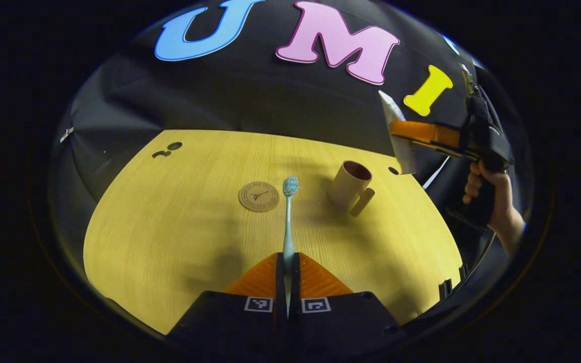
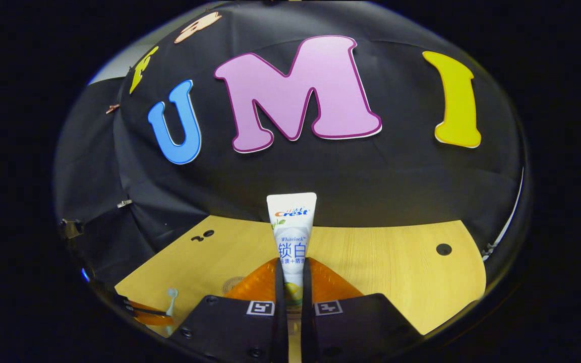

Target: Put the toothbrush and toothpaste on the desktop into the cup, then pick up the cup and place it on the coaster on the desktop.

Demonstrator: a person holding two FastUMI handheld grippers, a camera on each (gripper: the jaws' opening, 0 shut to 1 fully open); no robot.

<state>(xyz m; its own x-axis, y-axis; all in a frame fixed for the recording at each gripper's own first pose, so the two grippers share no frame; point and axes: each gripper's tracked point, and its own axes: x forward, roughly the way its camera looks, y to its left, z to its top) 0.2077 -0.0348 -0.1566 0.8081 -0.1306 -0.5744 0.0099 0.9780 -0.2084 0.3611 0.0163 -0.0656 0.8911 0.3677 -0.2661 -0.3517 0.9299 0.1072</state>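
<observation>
Left tongs (image 1: 287, 275) clamp the toothbrush (image 1: 288, 222) handle; right tongs (image 2: 293, 282) clamp the toothpaste tube (image 2: 291, 237). Both items are airborne, short of the cup (image 1: 349, 187). Risk: simultaneous insertion collides at the cup's narrow mouth, tipping it toward the coaster (image 1: 258, 196).

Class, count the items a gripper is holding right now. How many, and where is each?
2. The toothbrush is pinched in the left gripper; the toothpaste is pinched in the right gripper.

The left gripper (image 1: 287, 267) clamps a toothbrush (image 1: 288, 222), bristles beside the coaster (image 1: 258, 196); right of the coaster stands the cup (image 1: 349, 185) on the table (image 1: 169, 227).
</observation>
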